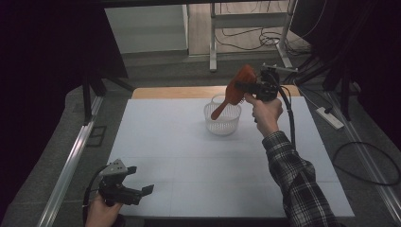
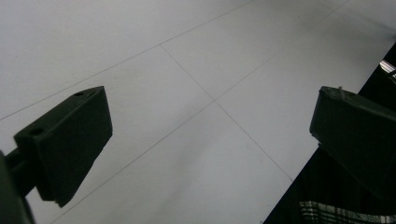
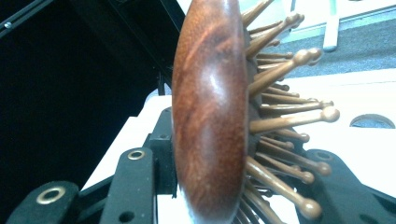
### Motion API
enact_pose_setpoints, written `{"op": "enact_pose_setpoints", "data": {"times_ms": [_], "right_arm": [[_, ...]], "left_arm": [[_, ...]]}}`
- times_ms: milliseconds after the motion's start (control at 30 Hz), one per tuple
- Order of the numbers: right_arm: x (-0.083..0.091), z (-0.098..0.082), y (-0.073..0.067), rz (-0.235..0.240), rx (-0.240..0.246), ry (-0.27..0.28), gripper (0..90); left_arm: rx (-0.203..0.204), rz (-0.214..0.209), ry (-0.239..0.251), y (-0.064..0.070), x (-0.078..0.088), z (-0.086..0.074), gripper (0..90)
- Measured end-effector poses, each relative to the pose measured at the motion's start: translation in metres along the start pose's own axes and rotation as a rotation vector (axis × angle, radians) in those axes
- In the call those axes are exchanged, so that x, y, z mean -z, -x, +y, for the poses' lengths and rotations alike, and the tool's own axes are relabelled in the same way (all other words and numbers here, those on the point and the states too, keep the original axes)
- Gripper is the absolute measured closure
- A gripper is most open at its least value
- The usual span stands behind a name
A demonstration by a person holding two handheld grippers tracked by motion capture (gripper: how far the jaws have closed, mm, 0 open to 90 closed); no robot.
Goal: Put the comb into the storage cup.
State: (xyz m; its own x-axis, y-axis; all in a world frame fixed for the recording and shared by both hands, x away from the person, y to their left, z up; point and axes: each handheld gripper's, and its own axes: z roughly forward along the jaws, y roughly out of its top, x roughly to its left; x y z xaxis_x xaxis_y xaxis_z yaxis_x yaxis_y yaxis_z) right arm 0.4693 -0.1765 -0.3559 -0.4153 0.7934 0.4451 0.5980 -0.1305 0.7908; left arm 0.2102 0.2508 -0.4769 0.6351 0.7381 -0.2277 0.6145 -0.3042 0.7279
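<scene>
- Wood is what we are holding: we are gripping a reddish-brown wooden hairbrush (image 1: 235,87) in the right gripper (image 1: 247,87), raised in the air above the far part of the table.
- We are seeing the brush (image 3: 210,112) edge-on in the right gripper view: its back is smooth, glossy and rounded, with darker grain streaks, and pale wooden pins with small ball tips are sticking out to one side.
- We are clenching the right gripper's black jaws on the brush head, one on the polished back and one among the pins.
- We are watching the brush's narrow handle slanting down and to the left in the high view, its tip hanging over the white basket (image 1: 222,124); we cannot tell whether it is touching the rim.
- We are noting that the basket is round, pale and slotted along its wall, and is standing on the white table cover (image 1: 189,156) near the far edge.
- We are resting the left gripper (image 1: 140,190) low at the near left corner, its jaws standing wide apart with nothing between them.
- We are looking past its blocky matte black pads (image 2: 70,140) at the flat white surface, crossed by thin seam lines.
- We are seeing a strip of bare wooden tabletop (image 1: 179,92) beyond the white cover's far edge.
- We are finding broad open room across the middle and near side of the cover, well apart from the basket.
- We are wearing a plaid sleeve (image 1: 298,184) on the right arm, which is reaching in from the near right.
</scene>
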Motion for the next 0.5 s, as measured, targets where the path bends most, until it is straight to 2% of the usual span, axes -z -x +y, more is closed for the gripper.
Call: {"op": "enact_pose_setpoints", "data": {"times_ms": [500], "right_arm": [[-0.015, -0.019, 0.004, -0.012, -0.002, -0.032, 55.2]], "left_arm": [[-0.001, 0.001, -0.003, 0.0, 0.0, 0.0, 0.1]]}}
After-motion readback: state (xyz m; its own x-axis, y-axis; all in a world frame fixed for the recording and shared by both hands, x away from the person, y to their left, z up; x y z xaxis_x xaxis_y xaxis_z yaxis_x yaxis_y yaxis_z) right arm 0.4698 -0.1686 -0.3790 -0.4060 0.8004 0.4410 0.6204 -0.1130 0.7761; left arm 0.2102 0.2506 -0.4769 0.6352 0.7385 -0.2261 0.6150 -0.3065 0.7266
